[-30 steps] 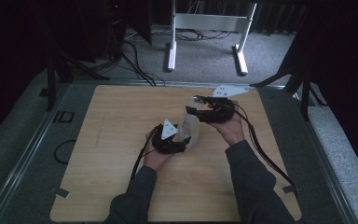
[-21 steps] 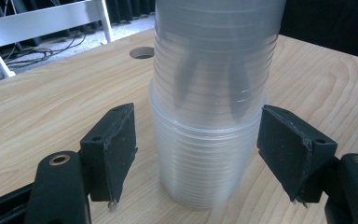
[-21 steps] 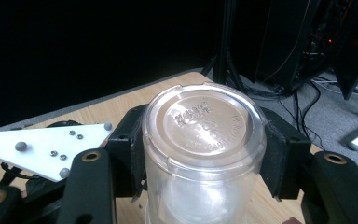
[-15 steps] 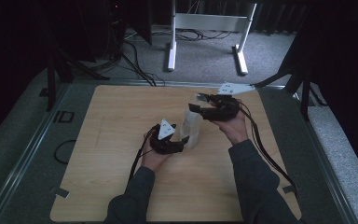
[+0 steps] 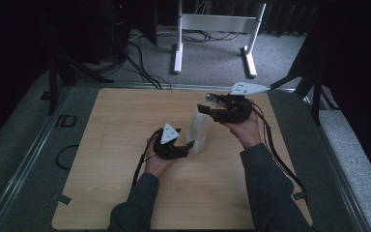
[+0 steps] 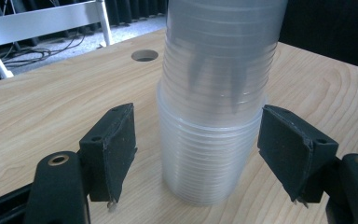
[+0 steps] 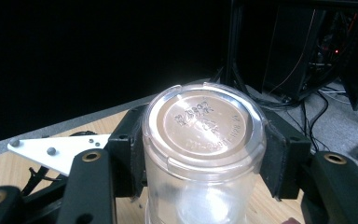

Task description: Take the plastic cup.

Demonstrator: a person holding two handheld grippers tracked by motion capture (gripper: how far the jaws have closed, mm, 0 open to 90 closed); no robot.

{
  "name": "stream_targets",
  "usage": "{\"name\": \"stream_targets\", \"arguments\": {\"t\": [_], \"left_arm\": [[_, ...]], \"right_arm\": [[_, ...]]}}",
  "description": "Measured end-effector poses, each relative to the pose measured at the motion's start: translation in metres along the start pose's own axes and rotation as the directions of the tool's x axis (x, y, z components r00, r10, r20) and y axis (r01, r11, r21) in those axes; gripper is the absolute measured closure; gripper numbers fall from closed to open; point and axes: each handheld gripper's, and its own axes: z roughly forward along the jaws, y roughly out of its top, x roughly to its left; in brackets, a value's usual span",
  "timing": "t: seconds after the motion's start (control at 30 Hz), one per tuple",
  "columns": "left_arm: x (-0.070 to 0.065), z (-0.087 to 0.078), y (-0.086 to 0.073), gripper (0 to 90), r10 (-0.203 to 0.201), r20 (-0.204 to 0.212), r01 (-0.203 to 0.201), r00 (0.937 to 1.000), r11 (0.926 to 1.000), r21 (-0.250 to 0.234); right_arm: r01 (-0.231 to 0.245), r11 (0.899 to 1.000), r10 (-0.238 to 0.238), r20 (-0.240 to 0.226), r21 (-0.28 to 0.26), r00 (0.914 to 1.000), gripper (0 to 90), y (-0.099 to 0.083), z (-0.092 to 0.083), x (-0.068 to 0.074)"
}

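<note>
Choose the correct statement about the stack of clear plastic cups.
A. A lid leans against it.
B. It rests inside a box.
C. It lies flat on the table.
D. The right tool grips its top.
D: the right tool has both jaws pressed against the top of the upside-down stack of cups.

a light wooden table is set on a grey carpeted floor. beyond it a white metal stand is seen, with black cables trailed nearby.
</note>
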Motion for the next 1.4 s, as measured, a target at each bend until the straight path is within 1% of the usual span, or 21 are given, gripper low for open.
{"name": "stream_targets", "arguments": {"t": [0.1,0.23,0.4,0.47,0.53,0.63,0.7,0.8,0.83,0.97,1.07,1.13,1.4], "left_arm": [[0.001,-0.001,-0.001,28.2,-0.002,-0.002,0.002,1.0,1.0,0.002],[0.003,-0.003,-0.002,28.2,-0.016,-0.002,0.016,0.9999,0.9999,-0.003],[0.004,-0.006,-0.002,28.4,-0.021,0.005,0.021,0.9998,0.9998,-0.006],[0.005,-0.007,-0.002,29.5,-0.019,0.006,0.019,0.9998,0.9998,-0.006],[0.006,-0.008,-0.003,29.7,-0.021,0.009,0.022,0.9997,0.9998,-0.004],[0.007,-0.01,-0.004,30.3,-0.029,0.009,0.029,0.9995,0.9996,-0.006],[0.008,-0.011,-0.004,30.8,-0.035,0.009,0.035,0.9994,0.9994,0.004],[0.01,-0.013,-0.005,31.1,-0.039,0.012,0.039,0.9992,0.9992,0.005],[0.01,-0.013,-0.005,31.1,-0.037,0.008,0.037,0.9993,0.9993,0.008],[0.01,-0.015,-0.005,31.1,-0.036,0.007,0.036,0.9993,0.9993,0.007],[0.012,-0.019,-0.006,31.8,-0.048,0.014,0.048,0.9987,0.9988,0.002],[0.012,-0.021,-0.007,32.0,-0.048,0.016,0.048,0.9987,0.9989,0.002],[0.011,-0.029,-0.01,32.0,-0.056,0.03,0.056,0.998,0.9984,-0.011]], "right_arm": [[0.004,1.0,-0.004,0.006,0.002,1.0,41.2,0.002,-0.004,0.0],[-0.008,1.0,0.009,0.004,-0.009,1.0,41.3,0.002,-0.013,-0.002],[-0.005,1.0,0.004,0.018,0.008,0.9998,41.3,0.001,-0.021,-0.002],[-0.008,1.0,0.008,0.015,0.008,0.9999,41.3,0.0,-0.025,-0.002],[0.0,1.0,-0.001,0.023,0.018,0.9997,41.3,0.0,-0.028,0.0],[-0.002,1.0,0.001,0.014,0.02,0.9999,41.3,-0.002,-0.033,0.001],[-0.001,1.0,0.001,0.014,0.023,0.9999,41.3,-0.003,-0.035,0.001],[-0.007,1.0,0.006,0.019,0.023,0.9998,41.3,-0.006,-0.038,0.0],[-0.008,0.999,0.007,0.022,0.038,0.9997,41.3,-0.008,-0.041,0.0],[-0.011,0.999,0.011,0.017,0.039,0.9998,41.2,-0.011,-0.043,0.0],[-0.018,0.999,0.017,0.023,0.045,0.9996,41.3,-0.016,-0.046,0.0],[-0.024,0.999,0.023,0.021,0.049,0.9995,41.3,-0.018,-0.047,0.0],[-0.032,0.997,0.032,0.01,0.071,0.9995,41.3,-0.029,-0.046,0.003]]}}
